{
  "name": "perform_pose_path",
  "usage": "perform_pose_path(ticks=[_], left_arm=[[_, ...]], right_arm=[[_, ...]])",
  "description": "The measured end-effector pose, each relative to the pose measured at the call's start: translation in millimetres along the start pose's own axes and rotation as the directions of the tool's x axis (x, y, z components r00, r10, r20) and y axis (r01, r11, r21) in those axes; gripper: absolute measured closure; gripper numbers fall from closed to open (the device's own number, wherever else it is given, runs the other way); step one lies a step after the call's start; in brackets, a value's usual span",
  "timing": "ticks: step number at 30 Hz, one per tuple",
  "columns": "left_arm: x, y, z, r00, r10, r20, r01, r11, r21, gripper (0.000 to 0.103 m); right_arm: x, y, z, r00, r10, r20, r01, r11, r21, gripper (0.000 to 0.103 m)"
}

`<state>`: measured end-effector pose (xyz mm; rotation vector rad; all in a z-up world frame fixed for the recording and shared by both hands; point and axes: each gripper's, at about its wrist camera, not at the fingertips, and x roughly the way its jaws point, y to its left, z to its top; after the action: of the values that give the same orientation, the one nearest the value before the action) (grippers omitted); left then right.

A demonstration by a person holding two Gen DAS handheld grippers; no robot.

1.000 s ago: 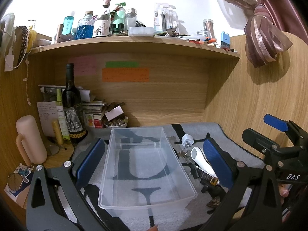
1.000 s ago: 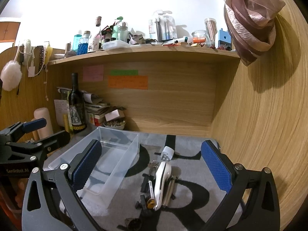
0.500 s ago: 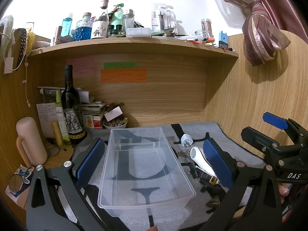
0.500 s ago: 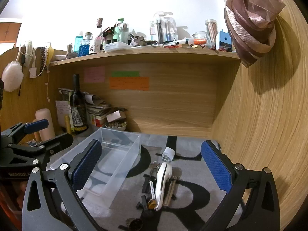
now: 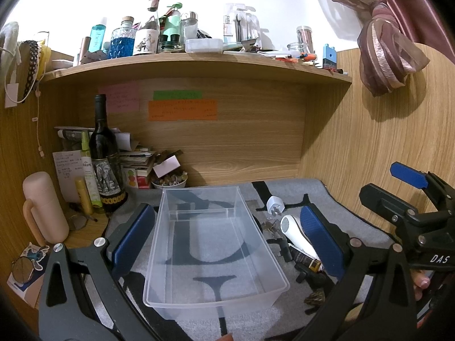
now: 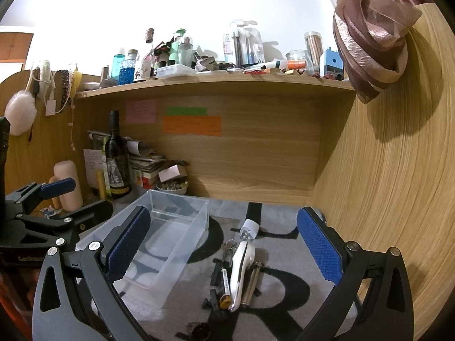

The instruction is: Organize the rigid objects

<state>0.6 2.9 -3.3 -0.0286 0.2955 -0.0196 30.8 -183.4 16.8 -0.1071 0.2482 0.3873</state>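
Observation:
An empty clear plastic bin (image 5: 210, 244) stands on the grey mat; it also shows in the right wrist view (image 6: 159, 244). To its right lies a small pile: a white handheld device (image 6: 241, 272), a white plug adapter (image 6: 249, 228), keys (image 6: 229, 248), a small tube (image 6: 224, 287) and black parts. My left gripper (image 5: 224, 238) is open and empty, its pads either side of the bin. My right gripper (image 6: 224, 250) is open and empty, hovering above the pile. The device (image 5: 295, 236) and adapter (image 5: 275, 203) also show in the left wrist view.
A wine bottle (image 5: 103, 156), a pink flask (image 5: 42, 207), stacked papers and a small bowl (image 5: 170, 181) crowd the back left corner. A cluttered shelf (image 5: 199, 62) runs overhead. A wooden wall (image 6: 398, 184) closes the right side. A curtain (image 6: 369, 37) hangs at the upper right.
Both grippers have drifted slightly; the views are almost the same. Nothing was taken hold of or moved.

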Motion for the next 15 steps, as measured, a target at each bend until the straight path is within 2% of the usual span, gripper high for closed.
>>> perform_pose_path(ticks=[15], left_arm=[[7,3,1,1.0,-0.011,-0.018,0.011,1.0,-0.001,0.0]], right_arm=[[11,1,0,1.0,0.014,-0.026,-0.014,1.0,0.002,0.0]])
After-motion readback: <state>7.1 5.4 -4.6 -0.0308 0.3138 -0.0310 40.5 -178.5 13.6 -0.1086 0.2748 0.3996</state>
